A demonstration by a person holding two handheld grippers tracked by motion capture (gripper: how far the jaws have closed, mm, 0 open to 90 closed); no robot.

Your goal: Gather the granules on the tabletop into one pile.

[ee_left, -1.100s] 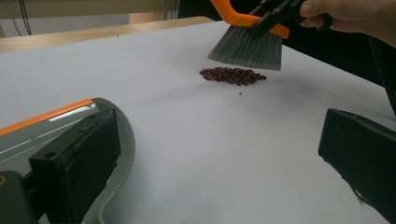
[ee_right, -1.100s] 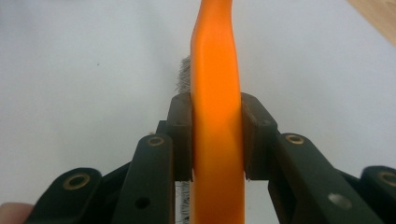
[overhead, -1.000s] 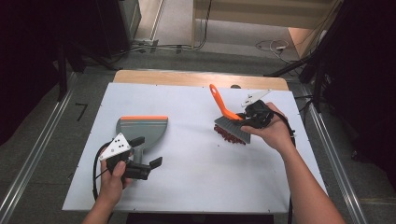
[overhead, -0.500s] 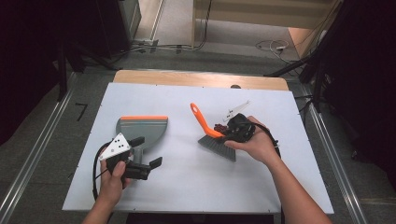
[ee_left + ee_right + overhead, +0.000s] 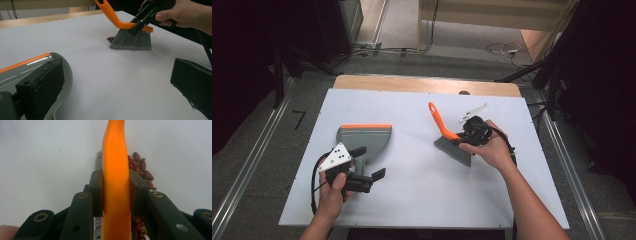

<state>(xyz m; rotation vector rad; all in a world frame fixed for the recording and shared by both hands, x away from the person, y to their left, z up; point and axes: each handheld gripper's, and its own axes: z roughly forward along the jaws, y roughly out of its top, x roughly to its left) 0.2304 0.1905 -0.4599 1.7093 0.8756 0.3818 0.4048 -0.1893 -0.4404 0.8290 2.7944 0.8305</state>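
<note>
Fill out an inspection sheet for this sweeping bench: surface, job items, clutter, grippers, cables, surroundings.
Surface: white tabletop, wooden strip along its far edge.
Job's things: grey brush with orange handle, bristles down on the table; red beans heaped beside the bristles; grey dustpan with orange rim lying flat at the left.
Clutter: nothing seen.
Grippers: right gripper clamped on the brush handle; left gripper open, one jaw over the dustpan, nothing between the jaws.
Cables: black cable loops from the left gripper; another trails along the right hand's wrist; loose wires on the floor beyond the table.
Surroundings: dark room, metal rails on both sides, grey floor.
</note>
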